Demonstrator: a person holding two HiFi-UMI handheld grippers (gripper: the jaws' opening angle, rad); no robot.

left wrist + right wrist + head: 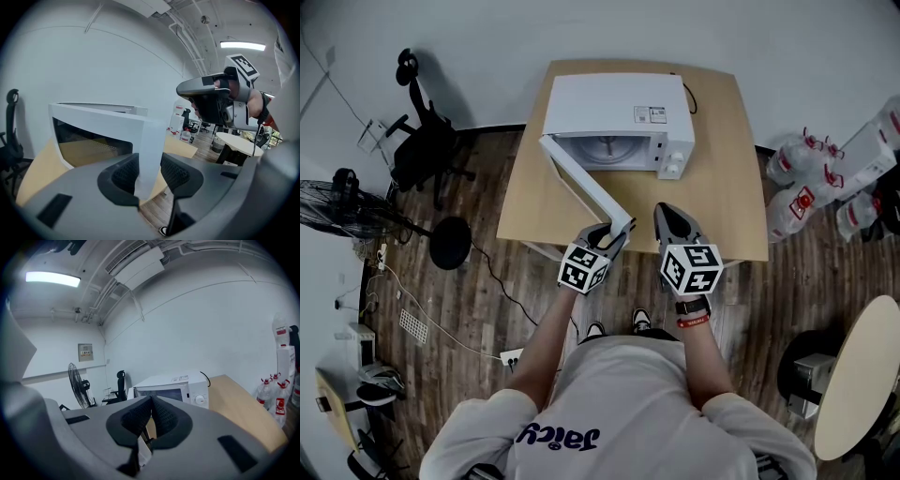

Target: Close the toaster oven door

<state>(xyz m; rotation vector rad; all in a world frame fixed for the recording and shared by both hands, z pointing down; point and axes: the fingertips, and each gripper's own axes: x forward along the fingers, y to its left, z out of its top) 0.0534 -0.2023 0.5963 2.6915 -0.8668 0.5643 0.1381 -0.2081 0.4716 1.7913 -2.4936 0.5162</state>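
On the bench (731, 159), toaster oven door (581, 183) stands wide; left claw (617, 231) pinches its free edge, right claw (668, 214) pressed together, empty alongside.

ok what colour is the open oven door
The open oven door is white around a dark window; left gripper view.

The oven (619, 117) sits on the counter (731, 187) beyond both tongs. Its door (581, 178) swings out toward them, with its free edge between the jaws of the left tongs (619, 228). The right tongs (664, 214) hang just right of those, over the counter's near edge. A chair (422, 141) stands far to their left and bottles (806, 178) far to their right.
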